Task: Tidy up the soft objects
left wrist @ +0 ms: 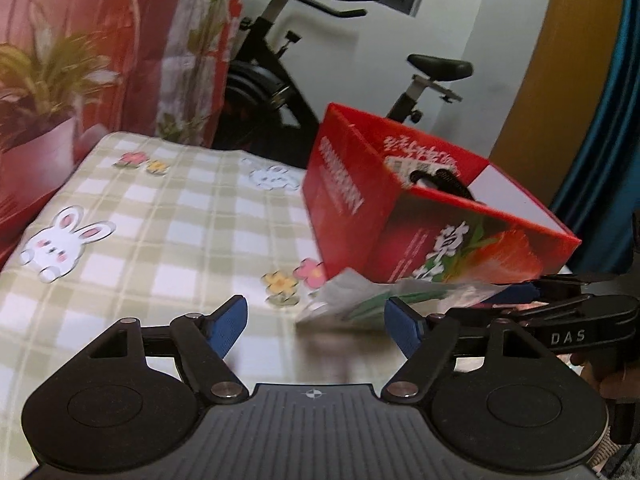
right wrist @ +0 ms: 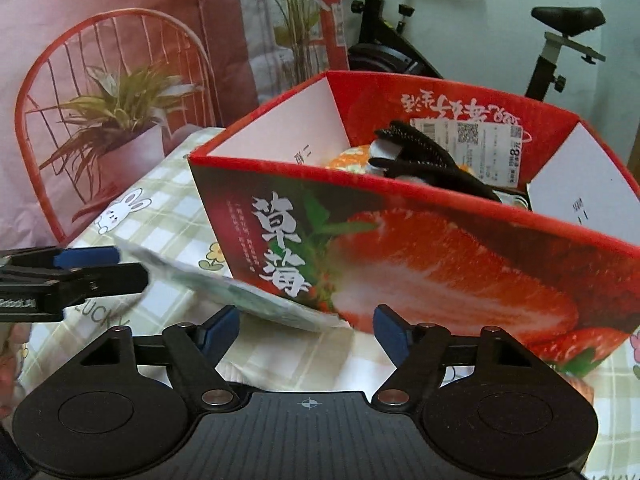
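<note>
A red strawberry-print cardboard box [left wrist: 404, 216] [right wrist: 420, 256] stands open on the checked tablecloth [left wrist: 160, 216]. Inside it lie a black fabric item [right wrist: 424, 160] and an orange-and-white soft item [right wrist: 352, 158]. A pale, crinkled soft packet with green print [left wrist: 360, 300] [right wrist: 240, 292] lies on the cloth against the box's front corner. My left gripper [left wrist: 316, 324] is open, just short of the packet. My right gripper [right wrist: 306, 330] is open, facing the box with the packet's end between its fingers; it also shows at the right of the left wrist view [left wrist: 560, 312].
A pink cushion printed with a red chair and a potted plant [right wrist: 112, 120] stands behind the table at the left. An exercise bike [left wrist: 320, 80] stands behind the table. The table's far edge runs just behind the box.
</note>
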A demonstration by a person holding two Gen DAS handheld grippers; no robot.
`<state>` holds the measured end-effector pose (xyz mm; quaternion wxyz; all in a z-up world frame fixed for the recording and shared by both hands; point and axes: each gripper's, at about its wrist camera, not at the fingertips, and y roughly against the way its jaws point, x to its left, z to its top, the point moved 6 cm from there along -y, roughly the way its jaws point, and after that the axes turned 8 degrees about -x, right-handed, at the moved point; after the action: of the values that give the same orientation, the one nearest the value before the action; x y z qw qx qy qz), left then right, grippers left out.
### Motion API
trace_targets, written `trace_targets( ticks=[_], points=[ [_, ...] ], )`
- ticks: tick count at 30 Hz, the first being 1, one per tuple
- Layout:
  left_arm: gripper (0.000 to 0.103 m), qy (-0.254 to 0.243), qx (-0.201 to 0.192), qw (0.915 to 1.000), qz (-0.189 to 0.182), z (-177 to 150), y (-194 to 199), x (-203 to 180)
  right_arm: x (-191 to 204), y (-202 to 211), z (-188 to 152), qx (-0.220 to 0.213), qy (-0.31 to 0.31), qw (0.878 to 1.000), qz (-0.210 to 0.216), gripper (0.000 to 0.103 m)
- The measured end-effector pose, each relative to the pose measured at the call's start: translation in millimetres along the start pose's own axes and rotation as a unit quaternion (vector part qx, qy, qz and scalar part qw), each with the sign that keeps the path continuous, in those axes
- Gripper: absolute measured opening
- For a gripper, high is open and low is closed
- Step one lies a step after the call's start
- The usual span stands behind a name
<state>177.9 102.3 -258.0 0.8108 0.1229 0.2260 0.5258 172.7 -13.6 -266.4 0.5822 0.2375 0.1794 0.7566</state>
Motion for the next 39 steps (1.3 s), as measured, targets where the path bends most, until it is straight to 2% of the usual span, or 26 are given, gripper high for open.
trace_targets(
  ticks=[5, 9, 11, 13, 16, 21, 26, 29, 39],
  points=[
    [0.078, -0.001, -0.018, 0.9992, -0.035, 6, -14, -8, 0, -4, 2, -0.004, 0.01, 1.0, 0.005, 0.065],
    [0.077, -0.008, -0.018, 0.998, -0.06, 7, -25, -13, 2, -8, 2, -0.002, 0.011, 1.0, 0.011, 0.065],
    [0.07, -0.002, -0.012, 0.9973, -0.072, 7, -31, -13, 4, -11, 0, 0.003, 0.014, 1.0, 0.014, 0.065],
    [0.058, 0.005, -0.006, 0.9967, -0.081, 5, -36, -12, 7, -12, -1, 0.003, 0.017, 1.0, 0.019, 0.065],
    [0.051, 0.004, -0.007, 0.9966, -0.083, 3, -39, -11, 10, -15, -1, 0.005, 0.02, 0.999, 0.027, 0.063],
    [0.047, 0.011, -0.005, 0.9961, -0.088, 1, -42, -9, 13, -18, -1, 0.006, 0.024, 0.999, 0.034, 0.052],
    [0.042, 0.01, 0.003, 0.9957, -0.092, 0, -40, -9, 4, -17, 1, 0.001, 0.01, 1.0, 0.03, 0.028],
    [0.041, 0.013, 0.004, 0.9956, -0.093, 1, -37, -11, -3, -12, 3, -0.009, -0.007, 0.999, 0.031, 0.019],
    [0.041, 0.012, -0.013, 0.9941, -0.107, 15, -15, -35, -16, 25, 14, -0.05, -0.031, 0.998, 0.036, 0.016]
  ],
)
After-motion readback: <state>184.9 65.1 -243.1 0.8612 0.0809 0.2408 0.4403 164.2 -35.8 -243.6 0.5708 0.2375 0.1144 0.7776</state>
